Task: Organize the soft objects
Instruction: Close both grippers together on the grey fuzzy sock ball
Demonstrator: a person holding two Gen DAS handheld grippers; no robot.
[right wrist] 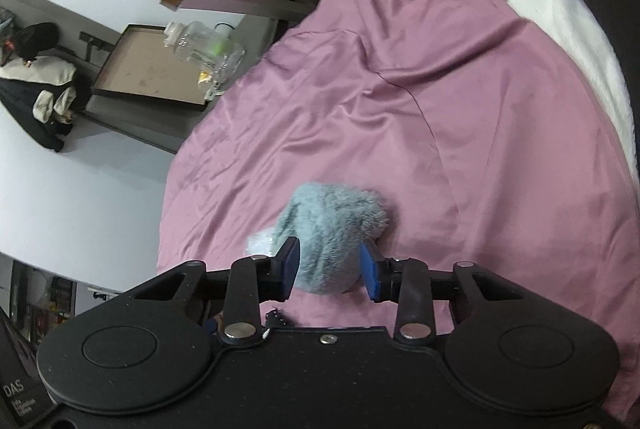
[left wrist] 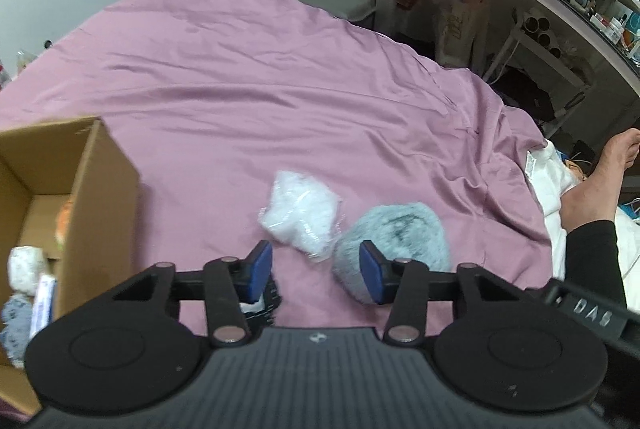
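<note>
Cardboard box (left wrist: 96, 181): at the left edge of the bed (left wrist: 240, 89), open-topped, already holding several soft items, among them a white patterned bundle (left wrist: 25, 269).
Left gripper (left wrist: 316, 273): jaws wide apart, empty, hovering above the purple sheet, just short of the loose items.
Clear bag of white filling (left wrist: 300, 213): on the sheet toward the near edge, right of the box, touching the grey piece.
Grey fluffy pouch (right wrist: 332, 225): on the sheet beside the bag; dark marking on top, unreadable.
Right gripper (right wrist: 330, 273): jaws part-open either side of the pouch, blue pads (right wrist: 370, 271) at its flanks; firm clamp not confirmed.
Step judged: pick-up of the pouch for the box. Next move calls for closing on the plush, lifting clear, carrying left over the box rim.
Writing: "DAS" on both gripper bodies; red bottle label on the shelf, illegible.
</note>
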